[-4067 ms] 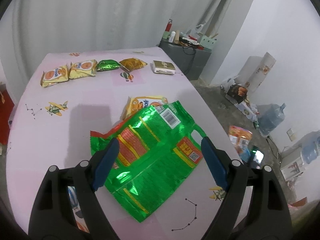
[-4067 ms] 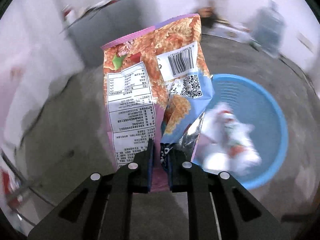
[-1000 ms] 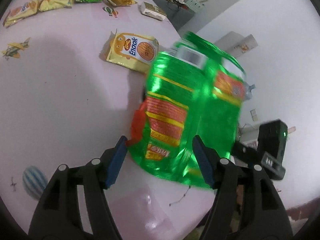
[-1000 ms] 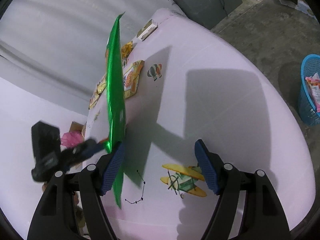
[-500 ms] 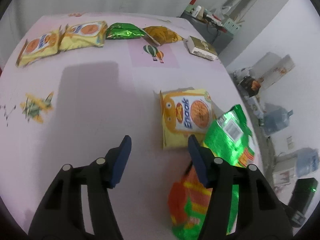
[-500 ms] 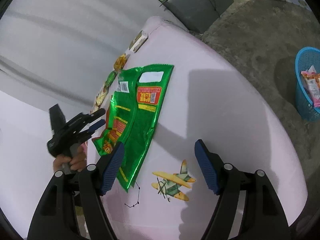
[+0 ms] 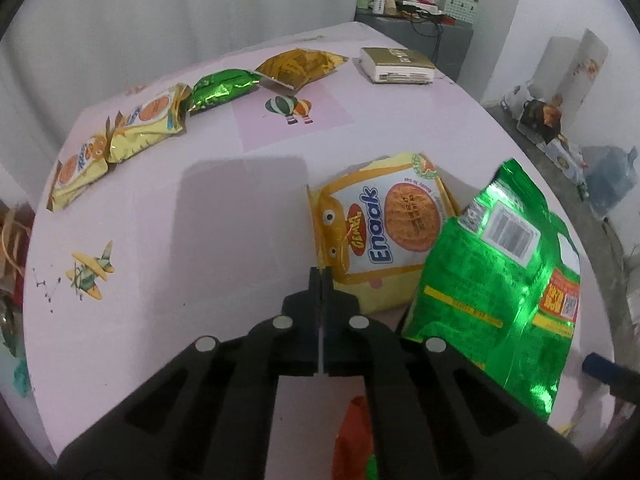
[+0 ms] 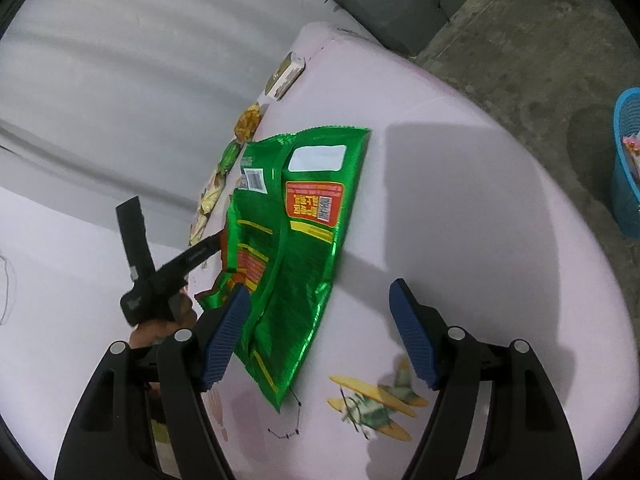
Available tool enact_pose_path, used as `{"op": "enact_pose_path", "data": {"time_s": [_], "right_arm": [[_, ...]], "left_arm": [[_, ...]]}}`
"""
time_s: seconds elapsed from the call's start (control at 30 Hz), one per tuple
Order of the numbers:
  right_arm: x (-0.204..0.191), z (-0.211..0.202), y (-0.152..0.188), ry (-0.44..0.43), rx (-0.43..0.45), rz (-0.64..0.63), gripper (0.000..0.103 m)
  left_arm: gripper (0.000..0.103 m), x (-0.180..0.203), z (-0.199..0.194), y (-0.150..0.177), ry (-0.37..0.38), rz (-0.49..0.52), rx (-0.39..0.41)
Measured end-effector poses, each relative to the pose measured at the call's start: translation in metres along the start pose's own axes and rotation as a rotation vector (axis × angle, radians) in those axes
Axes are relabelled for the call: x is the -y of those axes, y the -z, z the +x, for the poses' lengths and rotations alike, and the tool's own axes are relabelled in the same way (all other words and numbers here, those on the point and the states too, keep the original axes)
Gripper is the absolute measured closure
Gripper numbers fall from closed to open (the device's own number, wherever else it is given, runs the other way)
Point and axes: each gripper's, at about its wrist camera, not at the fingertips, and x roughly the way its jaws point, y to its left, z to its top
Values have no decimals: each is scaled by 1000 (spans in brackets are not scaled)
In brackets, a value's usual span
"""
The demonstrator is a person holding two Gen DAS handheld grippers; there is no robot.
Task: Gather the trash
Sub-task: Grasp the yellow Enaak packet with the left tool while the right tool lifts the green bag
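A large empty green foil bag (image 8: 296, 240) lies flat on the pink table (image 8: 460, 220); it also shows at the right of the left wrist view (image 7: 500, 292). My left gripper (image 7: 321, 276) is shut with nothing between its fingers, at the lower left corner of a yellow Enaak snack pack (image 7: 384, 232). My right gripper (image 8: 320, 336) is open and empty, low over the green bag's near end, its left finger (image 8: 224, 340) over the bag's edge. The left gripper (image 8: 168, 276) shows beside the bag in the right wrist view.
Along the table's far side lie two yellow packs (image 7: 120, 140), a small green pack (image 7: 220, 88), a gold pack (image 7: 300, 66) and a box (image 7: 396, 66). A blue basket (image 8: 626, 160) with trash stands on the floor right of the table. A grey cabinet (image 7: 416, 28) stands behind.
My left gripper let go of the green bag, which now lies flat on the table, and has shut empty by the Enaak pack. My right gripper, which dropped its wrapper in the basket, is over the bag.
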Motion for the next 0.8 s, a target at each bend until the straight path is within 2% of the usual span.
{"op": "enact_pose_path", "data": {"time_s": [0.13,0.3,0.4,0.53,0.73,0.8], "right_arm": [[-7,9,2,15,-1,-21,41],[-7,5,16,18,-21,-35,51],[-4,-3,28,22,-33,-45,55],[0,-17,46,17,-42,-55,55],[2,-25,72,5,-43,-71,57],[-1,-22,77,16,-42,-83,62]], "left_arm": [[103,7,-9,16,15,12,10],[103,17,-36,63,71,22,25],[103,18,-51,88,121,-5,26],[103,12,-70,125,174,-79,37],[103,10,-86,163,165,-173,85],[103,12,-88,169,145,-179,107]]}}
